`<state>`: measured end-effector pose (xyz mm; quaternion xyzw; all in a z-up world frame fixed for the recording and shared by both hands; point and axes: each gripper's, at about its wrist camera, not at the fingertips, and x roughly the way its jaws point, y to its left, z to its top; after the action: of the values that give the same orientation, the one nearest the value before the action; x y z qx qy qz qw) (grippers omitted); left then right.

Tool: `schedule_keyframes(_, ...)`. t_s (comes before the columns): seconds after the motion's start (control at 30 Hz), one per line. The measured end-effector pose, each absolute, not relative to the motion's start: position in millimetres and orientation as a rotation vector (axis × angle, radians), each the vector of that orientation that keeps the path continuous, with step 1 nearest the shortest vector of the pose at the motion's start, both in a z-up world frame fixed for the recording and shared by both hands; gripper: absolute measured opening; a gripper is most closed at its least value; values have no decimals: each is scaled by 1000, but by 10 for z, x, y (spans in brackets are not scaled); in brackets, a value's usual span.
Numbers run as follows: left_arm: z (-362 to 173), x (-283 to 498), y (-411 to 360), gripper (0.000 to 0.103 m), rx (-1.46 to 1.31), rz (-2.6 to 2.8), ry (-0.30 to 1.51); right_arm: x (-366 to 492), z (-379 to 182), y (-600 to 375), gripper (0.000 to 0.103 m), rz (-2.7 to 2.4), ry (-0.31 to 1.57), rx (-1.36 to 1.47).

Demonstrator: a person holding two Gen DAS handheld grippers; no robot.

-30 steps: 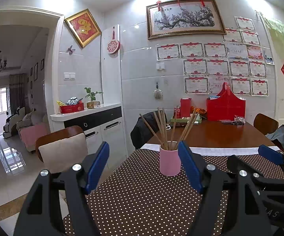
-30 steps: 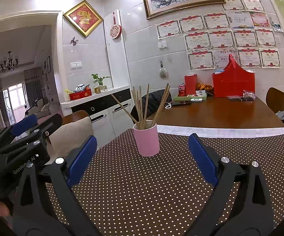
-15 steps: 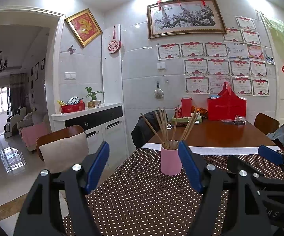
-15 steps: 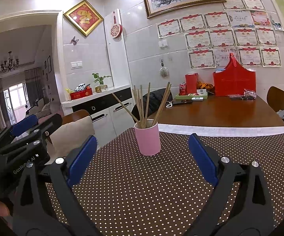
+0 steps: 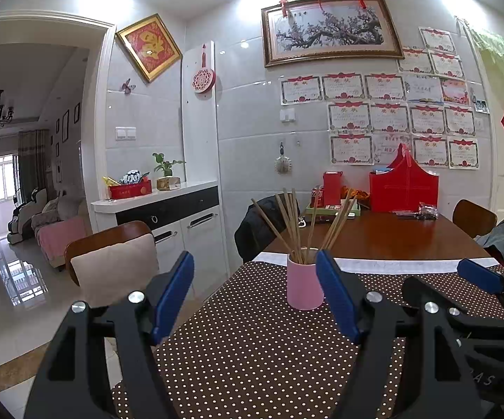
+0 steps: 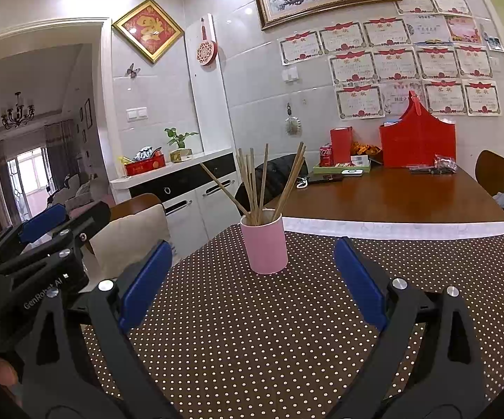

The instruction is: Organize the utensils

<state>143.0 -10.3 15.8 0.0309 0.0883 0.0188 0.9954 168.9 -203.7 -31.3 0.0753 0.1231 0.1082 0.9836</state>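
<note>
Left gripper [image 5: 253, 293]: jaws spread wide, nothing between the blue pads [image 5: 173, 291], poised above the near part of the polka-dot tablecloth [image 5: 252, 349]. Right gripper [image 6: 252, 279]: jaws likewise spread, empty, also short of the pink cup [image 6: 265, 241]; no contact with it.

Landmark: pink cup. It stands upright on the tablecloth, just short of the cloth's far edge. Wooden chopsticks [image 6: 255, 185] stand in it, fanned out, tips leaning left and right. From the left wrist the cup [image 5: 304, 279] appears just beside the right-hand pad; whether they touch cannot be told.

Beyond the cup: bare wooden tabletop [image 6: 391, 195]. At its far end, a red gift bag [image 6: 417, 143]. Left of the cup: cushioned chair [image 5: 112, 262].
</note>
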Motion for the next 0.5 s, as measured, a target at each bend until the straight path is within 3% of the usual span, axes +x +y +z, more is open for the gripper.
schedule_keyframes(0.5, 154, 1428, -44, 71, 61, 44, 178, 1705, -311, -2006, 92, 220, 249, 150)
